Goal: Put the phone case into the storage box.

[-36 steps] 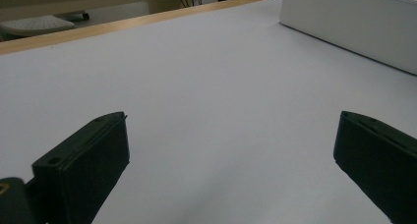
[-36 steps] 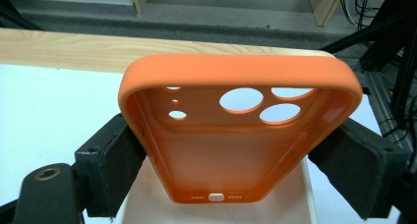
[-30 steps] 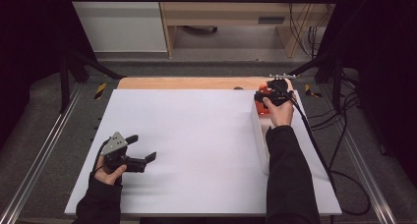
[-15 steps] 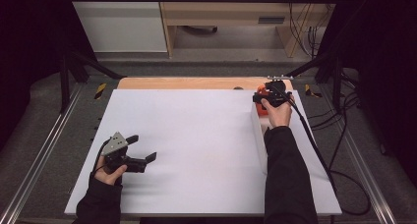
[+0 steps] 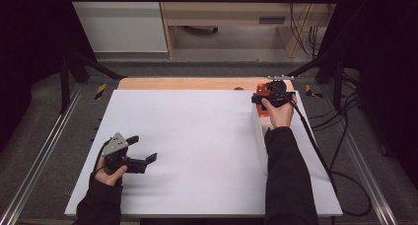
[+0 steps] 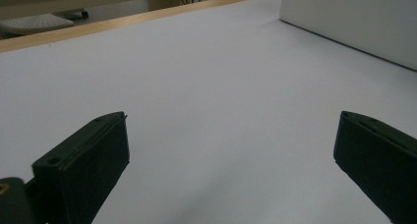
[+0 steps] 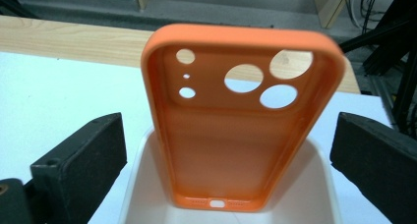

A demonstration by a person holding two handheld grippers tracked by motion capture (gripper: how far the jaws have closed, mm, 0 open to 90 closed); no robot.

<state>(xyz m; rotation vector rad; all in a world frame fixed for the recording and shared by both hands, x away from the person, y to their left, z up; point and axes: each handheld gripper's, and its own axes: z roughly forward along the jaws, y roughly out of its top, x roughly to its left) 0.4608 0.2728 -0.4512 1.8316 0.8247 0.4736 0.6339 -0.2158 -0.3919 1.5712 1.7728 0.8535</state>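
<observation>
White table [image 5: 197, 136]: released jaws flank orange phone case [image 7: 236, 130], bottom hidden in tray [image 7: 319, 184].

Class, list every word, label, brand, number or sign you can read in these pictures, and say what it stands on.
None: no readable text anywhere.
The orange phone case bears no print, only cut-outs.
The white tray and white table sheet are blank.
</observation>
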